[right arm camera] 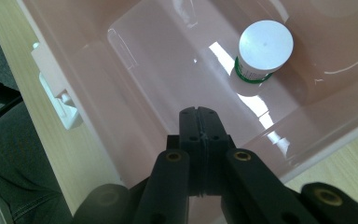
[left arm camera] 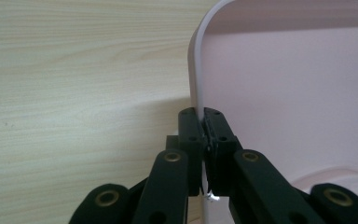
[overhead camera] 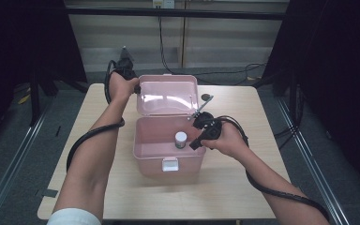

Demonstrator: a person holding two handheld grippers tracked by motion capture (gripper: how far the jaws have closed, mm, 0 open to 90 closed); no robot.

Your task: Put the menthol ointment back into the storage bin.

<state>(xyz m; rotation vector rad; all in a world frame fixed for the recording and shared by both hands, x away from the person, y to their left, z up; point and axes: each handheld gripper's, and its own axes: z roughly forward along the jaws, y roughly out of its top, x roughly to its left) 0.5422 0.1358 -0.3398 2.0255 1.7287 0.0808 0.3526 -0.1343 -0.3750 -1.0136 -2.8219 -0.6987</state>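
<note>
Pink box sitting open at the centre of the frame in the high view, on the light wooden surface, white latch facing the bottom edge. Lid standing raised behind the box, upper centre, its inside facing the camera. Left gripper sitting at the lid's left edge, upper left of centre, with the person's left hand wrapped around it and the cable looping down along the forearm. In the left gripper view the jaws are pinching the lid's thin pale rim between them, nearly fully closed, rim rising straight up from the tips at centre frame; wood grain is showing on the left half, pink lid surface on the right.

Right gripper hovering over the right part of the open box, right of centre in the high view, right hand gripping it. In the right gripper view the jaws are pressed fully together at lower centre, holding nothing, pointing down into the box interior.

Small bottle with a white cap and green-trimmed label standing upright on the box floor, upper right of the right gripper view, apart from the jaw tips. In the high view it is standing in the box near the right side, just left of the right gripper.
</note>
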